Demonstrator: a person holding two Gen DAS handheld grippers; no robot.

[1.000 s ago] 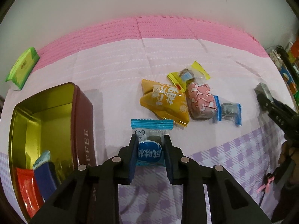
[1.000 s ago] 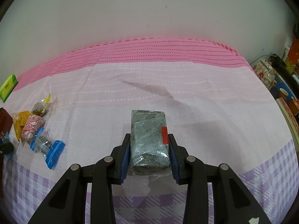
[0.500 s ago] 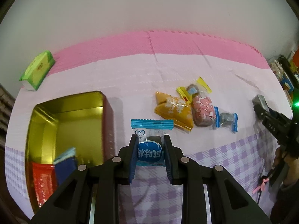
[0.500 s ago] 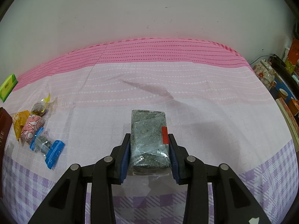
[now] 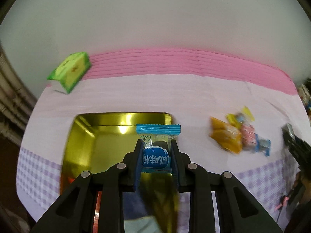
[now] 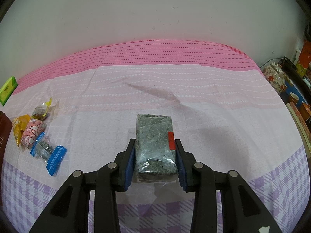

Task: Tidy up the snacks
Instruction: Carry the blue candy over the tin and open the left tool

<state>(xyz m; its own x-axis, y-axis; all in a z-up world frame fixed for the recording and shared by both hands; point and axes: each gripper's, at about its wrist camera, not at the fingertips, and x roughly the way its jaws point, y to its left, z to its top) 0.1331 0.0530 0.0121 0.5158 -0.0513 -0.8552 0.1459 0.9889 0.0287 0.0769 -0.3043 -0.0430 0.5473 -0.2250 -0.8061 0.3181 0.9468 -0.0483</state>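
Observation:
My left gripper [image 5: 156, 145] is shut on a blue-wrapped candy [image 5: 156, 155] and holds it above the open gold tin [image 5: 108, 136]. Red and blue packets lie at the tin's near end, mostly hidden behind the gripper. My right gripper [image 6: 154, 147] is shut on a grey speckled snack bar in clear wrap [image 6: 154, 147], held over the tablecloth. A cluster of loose snacks lies on the cloth: an orange packet [image 5: 226, 136], a pink one [image 6: 33, 131], a yellow-ended one [image 6: 41, 109] and a blue-ended one [image 6: 48, 152].
A green box [image 5: 71, 71] lies at the far left by the wall; it also shows in the right wrist view [image 6: 7, 90]. The tin's dark red side [image 6: 3, 134] shows at the left. A flowered pot [image 6: 276, 77] and boxes crowd the right edge.
My left gripper has swung left with the blue candy, from beside the tin to over it. The right gripper and its bar have stayed still.

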